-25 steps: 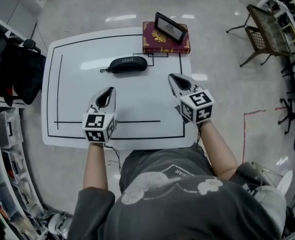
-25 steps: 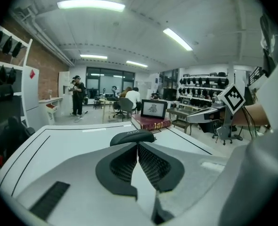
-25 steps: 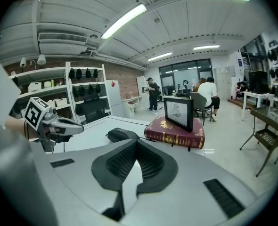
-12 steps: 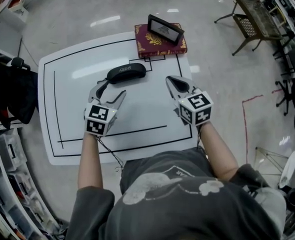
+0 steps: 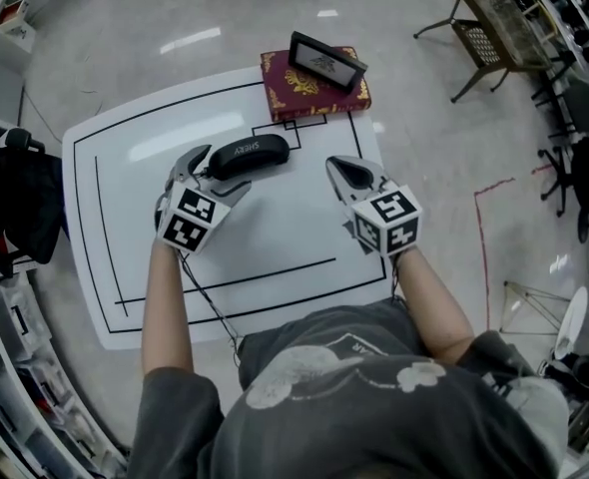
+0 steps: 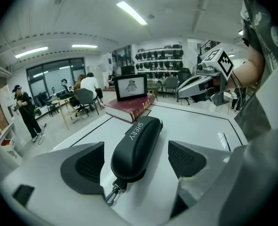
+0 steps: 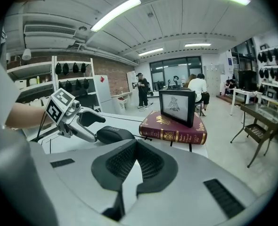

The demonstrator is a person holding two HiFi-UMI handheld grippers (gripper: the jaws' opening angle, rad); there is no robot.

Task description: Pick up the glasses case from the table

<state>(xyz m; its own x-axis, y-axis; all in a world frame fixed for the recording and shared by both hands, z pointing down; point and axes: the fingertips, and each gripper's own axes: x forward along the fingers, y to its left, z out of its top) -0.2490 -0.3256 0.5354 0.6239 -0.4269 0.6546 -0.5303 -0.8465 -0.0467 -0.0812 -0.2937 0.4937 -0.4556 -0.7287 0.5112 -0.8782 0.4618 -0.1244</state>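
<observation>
Polished grey floor (image 5: pixel 155 18) lay all round a white worktop (image 5: pixel 275 233) marked with black lines, and a metal chair (image 5: pixel 494 28) stood off beyond its far right corner. A dark red book (image 5: pixel 309 96) with gold ornament lay flat at that corner, and a small black-framed screen (image 5: pixel 326 58) stood on top of it.

The glasses case (image 5: pixel 250 154), black with pale lettering on its lid, lay flat on the worktop near the middle of the far edge. It was just left of the book and apart from it.

The left gripper (image 5: pixel 215 172) was at the case's left end, where a metal clip (image 6: pixel 111 195) hung. Its jaws had just been opening and stood spread wide, one on each side of that end. Both pads (image 6: pixel 85 166) stood off the case, with a strip of white worktop showing on the right side.

The right gripper (image 5: pixel 340 166) was over the right part of the worktop, near its right edge and pointing toward the book. Its jaws were pressed together with nothing between them.
</observation>
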